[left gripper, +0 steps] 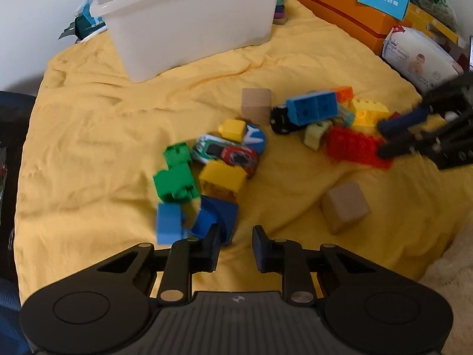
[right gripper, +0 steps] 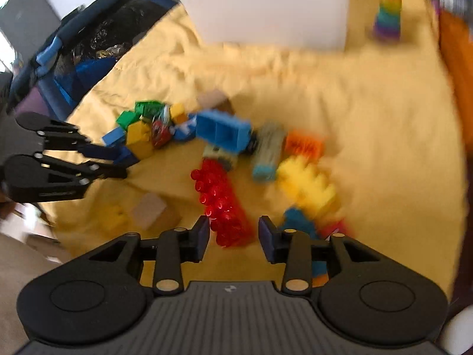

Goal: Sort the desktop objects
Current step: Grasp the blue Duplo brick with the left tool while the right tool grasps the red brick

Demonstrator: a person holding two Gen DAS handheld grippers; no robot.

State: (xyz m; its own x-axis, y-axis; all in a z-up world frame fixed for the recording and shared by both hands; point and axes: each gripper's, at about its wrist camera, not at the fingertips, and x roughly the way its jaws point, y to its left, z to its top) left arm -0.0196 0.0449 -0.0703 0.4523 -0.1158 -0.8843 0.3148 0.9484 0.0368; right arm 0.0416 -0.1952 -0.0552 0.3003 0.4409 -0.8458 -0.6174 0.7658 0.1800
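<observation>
Both grippers are low over a scatter of toy bricks on the yellow cloth, neither holding anything yet.

Nearest, the left gripper (left gripper: pixel 235 244) has its fingers parted with nothing between them; a dark blue brick (left gripper: pixel 214 217) lies just beside its left finger. The right gripper (right gripper: pixel 234 238) also stands with fingers apart, and the near end of the long red brick (right gripper: pixel 220 204) lies between them, though no pad looks to be pressing on it. Beyond lie the green brick (left gripper: pixel 174 177), a toy car (left gripper: pixel 227 153), the light blue brick (left gripper: pixel 313 106) and two wooden cubes. Farthest stands the white bin (left gripper: pixel 189 20), seemingly the destination. This looks like the pickup step: next, each gripper must settle around its brick, close squarely, then carry it to the bin.
</observation>
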